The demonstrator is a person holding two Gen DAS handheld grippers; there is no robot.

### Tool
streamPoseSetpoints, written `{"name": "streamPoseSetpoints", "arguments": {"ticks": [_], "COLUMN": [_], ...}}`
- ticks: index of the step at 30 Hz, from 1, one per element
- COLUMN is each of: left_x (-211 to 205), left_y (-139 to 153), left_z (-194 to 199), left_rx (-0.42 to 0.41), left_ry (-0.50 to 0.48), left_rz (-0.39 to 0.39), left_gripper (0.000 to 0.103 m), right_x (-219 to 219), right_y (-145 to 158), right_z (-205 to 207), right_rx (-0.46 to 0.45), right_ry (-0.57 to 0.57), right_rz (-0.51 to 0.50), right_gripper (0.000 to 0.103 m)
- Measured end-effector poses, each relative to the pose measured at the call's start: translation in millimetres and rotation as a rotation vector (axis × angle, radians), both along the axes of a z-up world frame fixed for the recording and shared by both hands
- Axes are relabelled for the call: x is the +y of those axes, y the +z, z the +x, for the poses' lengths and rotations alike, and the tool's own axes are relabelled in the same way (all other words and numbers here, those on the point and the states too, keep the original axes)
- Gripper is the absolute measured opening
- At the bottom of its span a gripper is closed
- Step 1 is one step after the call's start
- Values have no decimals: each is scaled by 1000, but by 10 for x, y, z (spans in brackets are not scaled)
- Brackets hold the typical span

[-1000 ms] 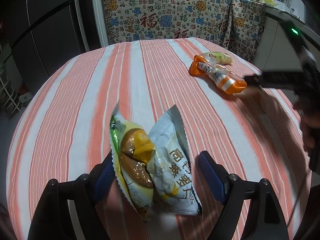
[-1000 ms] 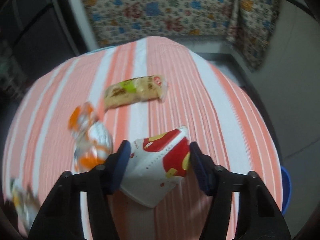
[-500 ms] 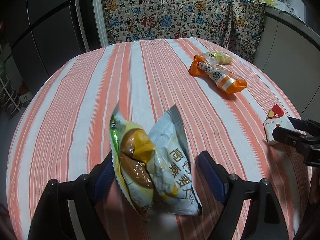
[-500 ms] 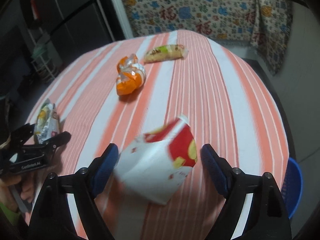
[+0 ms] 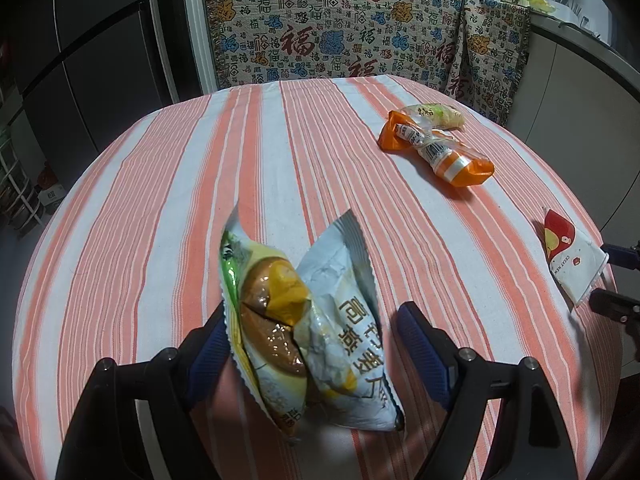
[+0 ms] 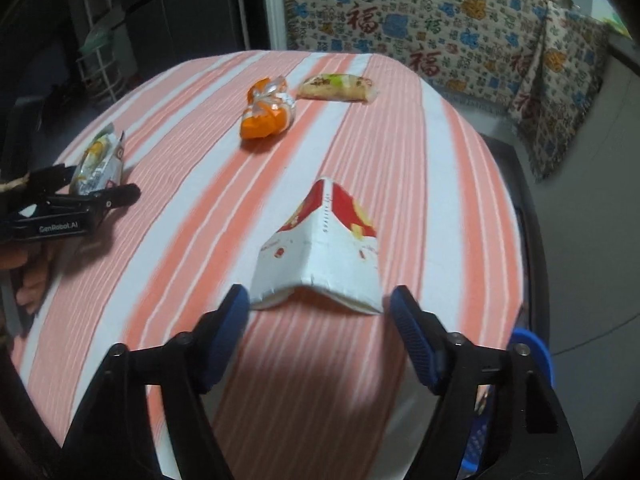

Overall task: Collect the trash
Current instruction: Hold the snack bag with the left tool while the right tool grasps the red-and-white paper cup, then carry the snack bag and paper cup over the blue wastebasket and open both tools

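A crumpled yellow and silver snack bag (image 5: 308,332) lies on the striped table between the wide-open fingers of my left gripper (image 5: 316,344); it also shows in the right wrist view (image 6: 96,164). A red and white carton (image 6: 324,252) lies flat on the table just ahead of my open right gripper (image 6: 320,320), apart from both pads; it also shows in the left wrist view (image 5: 572,256). An orange wrapper (image 5: 436,148) and a pale green and yellow packet (image 5: 436,114) lie farther back.
The round table has an orange and white striped cloth (image 5: 160,184). A blue bin (image 6: 536,356) stands on the floor beyond the table's right edge. A patterned cloth (image 5: 340,28) hangs behind the table. Dark cabinets (image 5: 80,60) stand at the left.
My right gripper has opened and let the red and white carton go onto the table, then drawn back a little. My left gripper and the snack bag have not moved.
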State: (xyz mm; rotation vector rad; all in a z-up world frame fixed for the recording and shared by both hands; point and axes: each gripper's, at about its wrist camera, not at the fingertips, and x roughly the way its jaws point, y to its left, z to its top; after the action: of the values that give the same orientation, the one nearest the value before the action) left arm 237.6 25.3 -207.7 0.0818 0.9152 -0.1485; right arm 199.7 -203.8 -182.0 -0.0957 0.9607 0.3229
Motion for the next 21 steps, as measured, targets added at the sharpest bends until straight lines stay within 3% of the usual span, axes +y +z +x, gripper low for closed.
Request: {"name": "streamPoseSetpoints", "arguments": {"ticks": [3, 6, 8, 9, 11, 12, 14, 17, 21], "left_x": [19, 50, 106, 126, 136, 133, 113, 102, 75], "left_y": [0, 17, 43, 67, 120, 149, 208, 267, 265], "left_z": [-16, -55, -96, -113, -132, -136, -130, -89, -97], "left_rx": [2, 25, 44, 50, 46, 42, 32, 39, 48], "left_ry": [-5, -63, -83, -95, -113, -117, -117, -119, -109], "left_rz": [-7, -3, -28, -39, -38, -27, -16, -35, -62], "left_gripper": [84, 84, 83, 83, 83, 83, 81, 48, 34], "right_x": [29, 128, 174, 188, 166, 147, 136, 91, 23], "right_y": [70, 70, -8, -55, -69, -57, -2, 90, 210], "right_z": [77, 214, 296, 334, 373, 383, 366, 278, 140], "right_rx": [-3, 33, 92, 122, 152, 169, 157, 147, 133], "right_ry": [8, 54, 84, 97, 109, 107, 91, 94, 94], "right_rz": [48, 5, -35, -52, -20, 10, 2, 68, 125], "right_gripper": [91, 91, 84, 61, 42, 27, 17, 17, 17]}}
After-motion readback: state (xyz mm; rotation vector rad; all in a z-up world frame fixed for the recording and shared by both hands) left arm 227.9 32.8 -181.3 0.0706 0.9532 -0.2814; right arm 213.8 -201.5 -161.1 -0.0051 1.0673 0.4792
